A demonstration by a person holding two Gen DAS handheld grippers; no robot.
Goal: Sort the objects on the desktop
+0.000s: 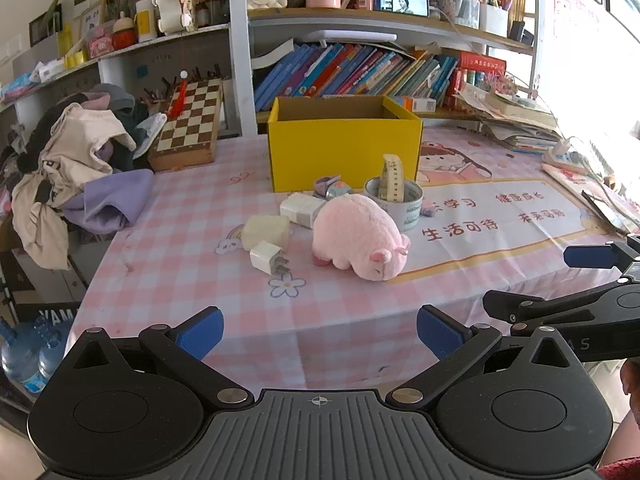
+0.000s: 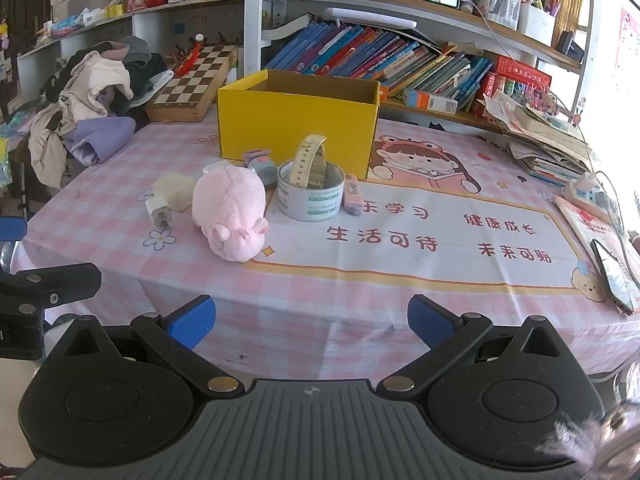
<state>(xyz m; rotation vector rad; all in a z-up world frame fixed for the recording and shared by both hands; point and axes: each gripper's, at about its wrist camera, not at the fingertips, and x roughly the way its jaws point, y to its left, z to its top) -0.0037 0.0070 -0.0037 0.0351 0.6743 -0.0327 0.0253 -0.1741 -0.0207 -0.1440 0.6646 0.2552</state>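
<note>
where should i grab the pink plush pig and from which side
Grip the pink plush pig across its rounded back, coming from above with fingers on its two flanks. It lies belly down, head toward the table edge; the charger and tape roll crowd its sides, so keep high.

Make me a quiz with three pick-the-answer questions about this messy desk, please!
1. Where is the pink plush pig?
A. inside the box
B. on the tablecloth in front of the box
C. on the bookshelf

2. What colour is the cardboard box?
A. yellow
B. green
C. black

3. How do the left tool and right tool stand?
A. both shut on toys
B. one holding the tape
C. both open and empty

Answers: 1 B, the pig lies on the pink checked tablecloth beside the tape roll. 2 A, its walls are bright yellow. 3 C, the blue pads sit wide apart with nothing between them.
</note>
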